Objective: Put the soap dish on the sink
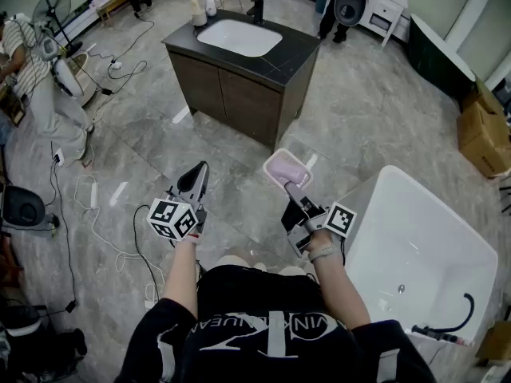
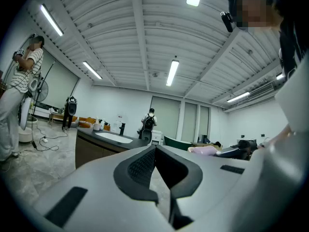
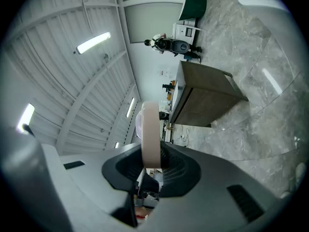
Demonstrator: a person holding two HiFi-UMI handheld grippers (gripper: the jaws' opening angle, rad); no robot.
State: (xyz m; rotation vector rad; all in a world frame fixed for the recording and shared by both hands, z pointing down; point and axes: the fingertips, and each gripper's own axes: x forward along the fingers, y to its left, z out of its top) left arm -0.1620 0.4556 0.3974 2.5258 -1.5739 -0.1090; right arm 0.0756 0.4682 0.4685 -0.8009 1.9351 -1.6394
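Note:
The pink soap dish (image 1: pixel 286 168) hangs in the air over the grey floor, with my right gripper (image 1: pixel 291 185) shut on its near rim. In the right gripper view the dish (image 3: pixel 150 129) stands edge-on between the jaws of the right gripper (image 3: pixel 153 164). My left gripper (image 1: pixel 201 171) is level beside it on the left, shut and holding nothing; its tips meet in the left gripper view (image 2: pixel 155 148). The sink (image 1: pixel 239 37), a white basin in a dark counter (image 1: pixel 287 58), stands some way ahead. The left gripper view also shows the sink (image 2: pixel 114 137) and the dish (image 2: pixel 203 150).
A white bathtub (image 1: pixel 415 254) is close on my right. A faucet (image 1: pixel 257 8) and bottles (image 1: pixel 209 5) stand behind the basin. Cables (image 1: pixel 88 206) trail over the floor at left, near a person (image 1: pixel 32 66) and a fan (image 1: pixel 52 8). Cardboard boxes (image 1: pixel 484 130) sit at far right.

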